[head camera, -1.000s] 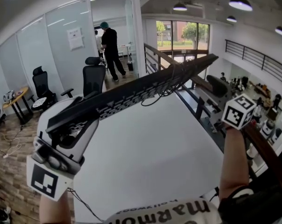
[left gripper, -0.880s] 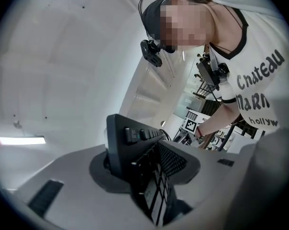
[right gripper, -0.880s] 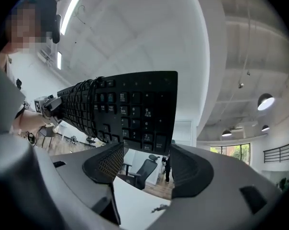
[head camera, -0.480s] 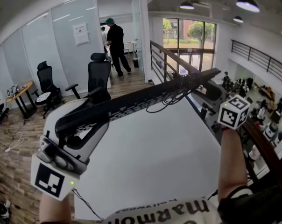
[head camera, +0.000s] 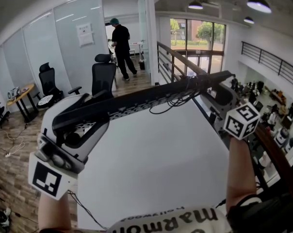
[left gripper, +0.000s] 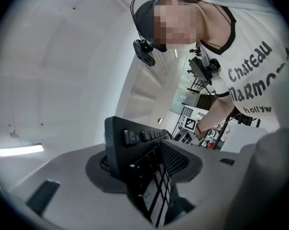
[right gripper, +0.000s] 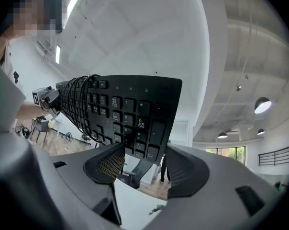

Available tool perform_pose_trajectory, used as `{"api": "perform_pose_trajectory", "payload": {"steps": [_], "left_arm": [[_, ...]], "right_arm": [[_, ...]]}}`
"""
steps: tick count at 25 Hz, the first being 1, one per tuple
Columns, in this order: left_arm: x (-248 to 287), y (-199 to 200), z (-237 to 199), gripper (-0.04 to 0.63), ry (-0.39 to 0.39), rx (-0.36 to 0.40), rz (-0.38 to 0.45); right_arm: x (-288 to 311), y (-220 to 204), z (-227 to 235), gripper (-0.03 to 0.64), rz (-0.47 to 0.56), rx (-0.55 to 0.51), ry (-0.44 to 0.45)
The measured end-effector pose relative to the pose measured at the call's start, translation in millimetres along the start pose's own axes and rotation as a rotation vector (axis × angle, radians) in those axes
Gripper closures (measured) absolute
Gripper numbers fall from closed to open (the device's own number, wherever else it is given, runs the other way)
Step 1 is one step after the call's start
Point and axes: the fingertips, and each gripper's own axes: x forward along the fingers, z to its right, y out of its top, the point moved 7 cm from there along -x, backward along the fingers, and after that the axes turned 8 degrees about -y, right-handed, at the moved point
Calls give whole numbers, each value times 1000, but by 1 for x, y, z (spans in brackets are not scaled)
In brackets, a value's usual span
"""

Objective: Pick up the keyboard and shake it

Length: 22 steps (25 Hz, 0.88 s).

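Note:
A long black keyboard (head camera: 137, 103) hangs in the air above the white table (head camera: 151, 174), slanting up to the right, its coiled cable (head camera: 171, 100) dangling from the underside. My left gripper (head camera: 81, 118) clasps the lower left end. In the left gripper view the keyboard's end (left gripper: 135, 145) stands between the jaws of the left gripper (left gripper: 151, 174), which have just been opening wider around it. My right gripper (head camera: 218, 89) holds the raised right end. The number-pad end (right gripper: 132, 111) sits between the pads of the right gripper (right gripper: 142, 163).
Black office chairs (head camera: 103, 79) stand beyond the table's far left corner on the wood floor. A person in black (head camera: 120, 42) stands at the back by the glass walls. A railing (head camera: 178, 64) runs along the table's far right side.
The keyboard's right end and my right gripper have sunk a little, so the keyboard slants less steeply. The left end has stayed about where it was.

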Motion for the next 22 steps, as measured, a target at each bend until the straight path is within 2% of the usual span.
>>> {"api": "perform_pose_trajectory", "payload": {"steps": [4, 10, 12, 17, 19, 22], "left_arm": [[2, -1, 4, 397, -66, 57, -28], [3, 9, 2, 402, -57, 94, 8], [2, 21, 3, 402, -55, 148, 31], [4, 60, 20, 417, -85, 379, 58], [5, 69, 27, 425, -99, 416, 69], [5, 78, 29, 436, -105, 431, 80]], "right_arm": [[-11, 4, 0, 328, 78, -49, -64], [-23, 26, 2, 328, 179, -125, -126], [-29, 38, 1, 328, 224, -139, -148], [-46, 56, 2, 328, 337, -74, -207], [-55, 60, 3, 328, 358, -40, -222], [-63, 64, 6, 328, 374, -26, -208]]}}
